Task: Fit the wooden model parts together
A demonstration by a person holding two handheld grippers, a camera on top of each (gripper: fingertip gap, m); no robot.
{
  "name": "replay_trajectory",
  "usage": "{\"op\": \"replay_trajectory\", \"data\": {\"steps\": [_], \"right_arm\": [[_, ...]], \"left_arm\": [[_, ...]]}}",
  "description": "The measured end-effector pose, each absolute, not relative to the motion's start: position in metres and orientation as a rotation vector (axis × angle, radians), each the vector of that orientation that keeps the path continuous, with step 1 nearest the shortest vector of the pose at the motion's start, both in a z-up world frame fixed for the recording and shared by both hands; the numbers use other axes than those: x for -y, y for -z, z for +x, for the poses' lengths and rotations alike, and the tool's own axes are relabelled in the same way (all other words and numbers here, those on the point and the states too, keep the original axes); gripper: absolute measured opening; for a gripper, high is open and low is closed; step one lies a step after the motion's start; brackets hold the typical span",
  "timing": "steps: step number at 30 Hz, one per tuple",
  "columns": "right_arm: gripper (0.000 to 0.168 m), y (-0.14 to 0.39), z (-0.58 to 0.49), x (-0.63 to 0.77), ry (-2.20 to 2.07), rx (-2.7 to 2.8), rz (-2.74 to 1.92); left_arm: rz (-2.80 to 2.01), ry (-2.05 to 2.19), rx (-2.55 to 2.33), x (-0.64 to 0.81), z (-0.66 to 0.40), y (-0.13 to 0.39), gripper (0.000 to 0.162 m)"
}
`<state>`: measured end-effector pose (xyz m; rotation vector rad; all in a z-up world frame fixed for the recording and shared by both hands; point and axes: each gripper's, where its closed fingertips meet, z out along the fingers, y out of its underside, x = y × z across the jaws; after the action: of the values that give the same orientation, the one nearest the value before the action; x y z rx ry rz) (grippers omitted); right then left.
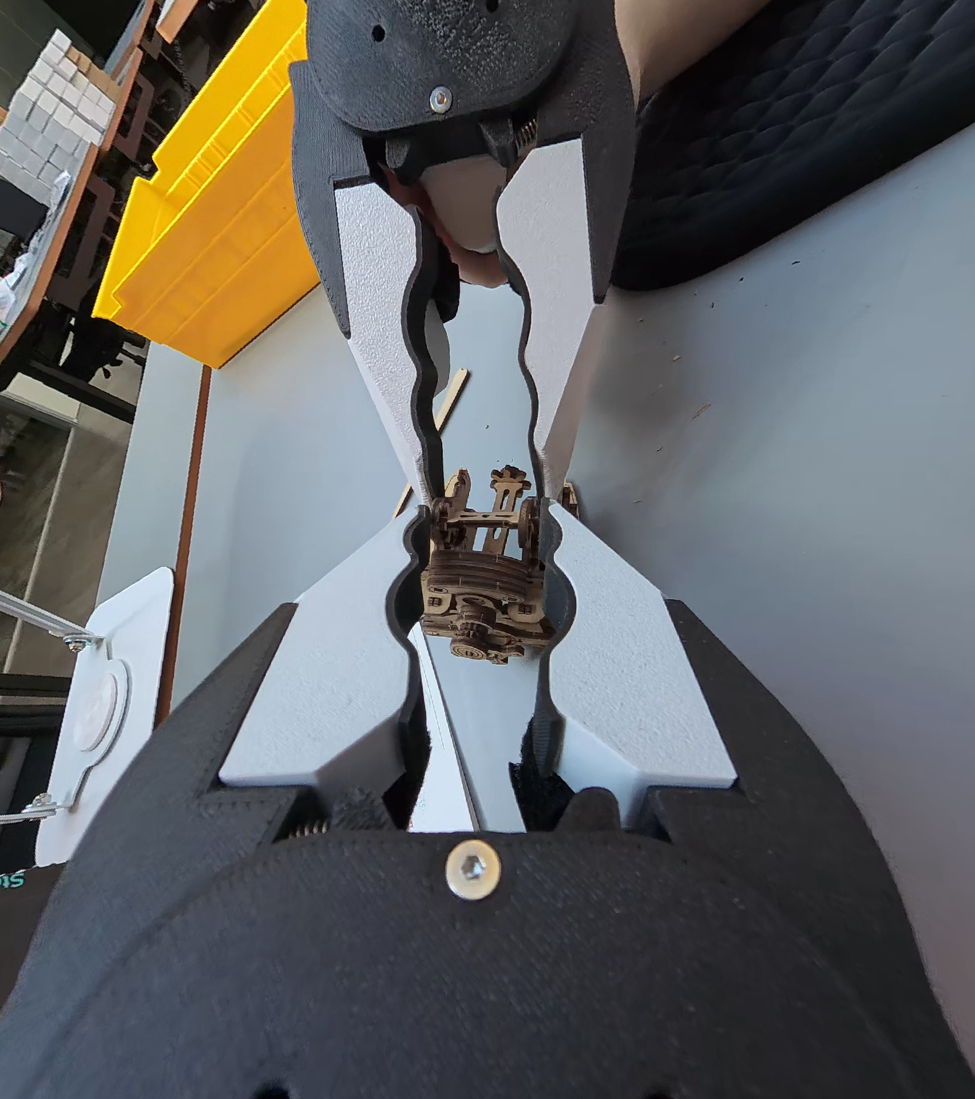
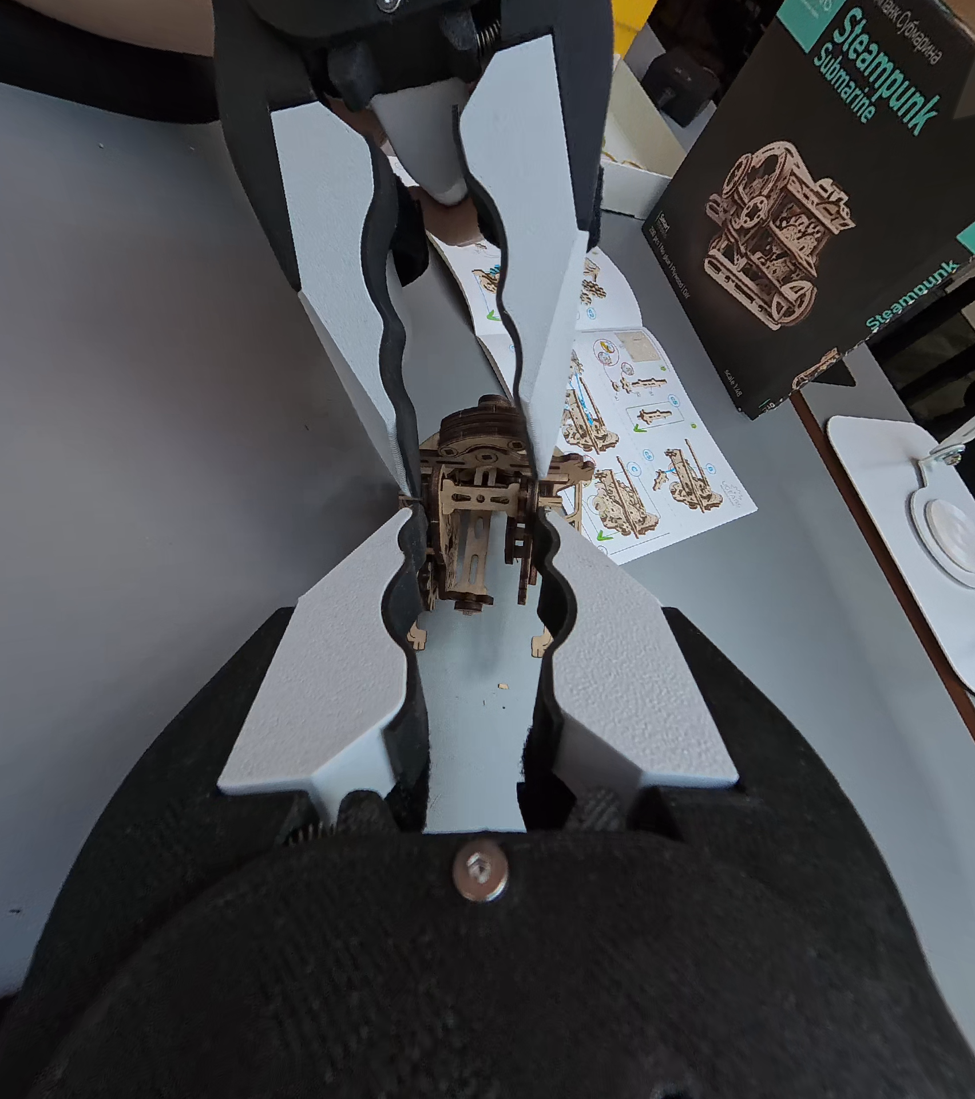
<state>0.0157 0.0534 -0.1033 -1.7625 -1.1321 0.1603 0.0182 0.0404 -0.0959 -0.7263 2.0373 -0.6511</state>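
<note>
The left gripper [image 1: 485,571] and right gripper [image 2: 476,559] meet tip to tip above the grey table [image 2: 116,357], both pinching the wooden model [image 1: 482,586] between them; opposed grips likely brace it while parts seat.

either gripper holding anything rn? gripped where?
Both hold the same wooden model, from opposite ends. Left gripper clamps its sides by the dark ribbed drum; right gripper clamps the sides of its lighter open frame.
</note>
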Motion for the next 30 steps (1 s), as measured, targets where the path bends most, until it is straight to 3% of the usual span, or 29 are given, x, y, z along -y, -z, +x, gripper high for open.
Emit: {"op": "replay_trajectory", "data": {"steps": [30], "right_arm": [[0.035,0.1037,0.0183,-0.0551,-0.234,1.100,-1.777]], "left_arm": [[-0.815,0.675,-2.090,-0.0465,0.0210,0.1022,0.036]]}}
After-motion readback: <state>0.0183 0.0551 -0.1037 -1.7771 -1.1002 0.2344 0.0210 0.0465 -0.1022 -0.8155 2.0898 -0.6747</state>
